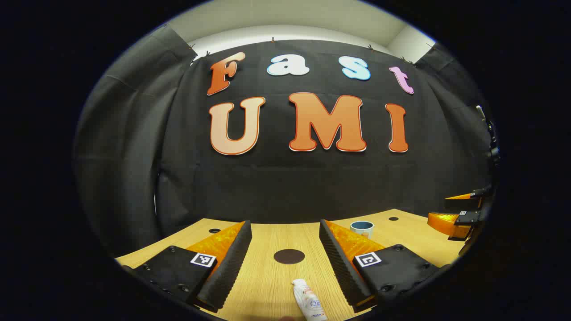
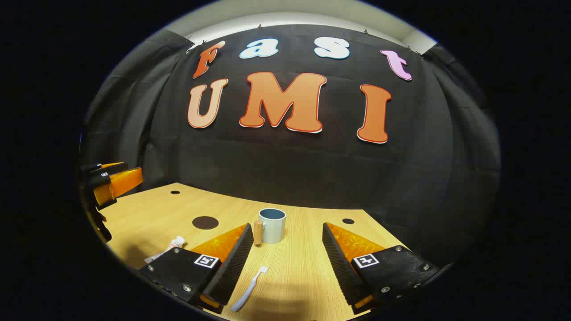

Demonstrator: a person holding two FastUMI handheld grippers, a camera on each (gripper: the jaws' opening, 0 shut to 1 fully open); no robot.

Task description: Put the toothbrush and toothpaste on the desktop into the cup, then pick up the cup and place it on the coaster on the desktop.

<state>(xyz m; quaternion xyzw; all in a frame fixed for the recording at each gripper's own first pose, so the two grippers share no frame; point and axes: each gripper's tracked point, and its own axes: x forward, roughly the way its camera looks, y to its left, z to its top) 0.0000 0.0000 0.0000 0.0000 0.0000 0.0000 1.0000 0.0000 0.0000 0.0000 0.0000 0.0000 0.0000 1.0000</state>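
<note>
In the left gripper view, the white toothpaste tube [image 1: 308, 303] lies on the wooden desk, low between the fingers of my open left gripper [image 1: 285, 232]. Beyond it sits the dark round coaster [image 1: 289, 256]. The cup [image 1: 362, 228] shows at the back right, with the other gripper [image 1: 459, 214] at the far right. In the right gripper view, my right gripper [image 2: 287, 234] is open above the desk. The white toothbrush [image 2: 249, 290] lies between its fingers, head pointing away. The pale blue cup [image 2: 272, 225] with a wooden handle stands upright just ahead. The coaster [image 2: 205, 222] and the toothpaste [image 2: 167, 248] lie to the left.
The desk [image 2: 308, 263] has small dark holes, one [image 2: 348, 221] at the back right and one [image 2: 175, 192] at the back left. Black cloth walls close the booth behind and on both sides. The left gripper [image 2: 111, 183] shows at the left edge of the right gripper view.
</note>
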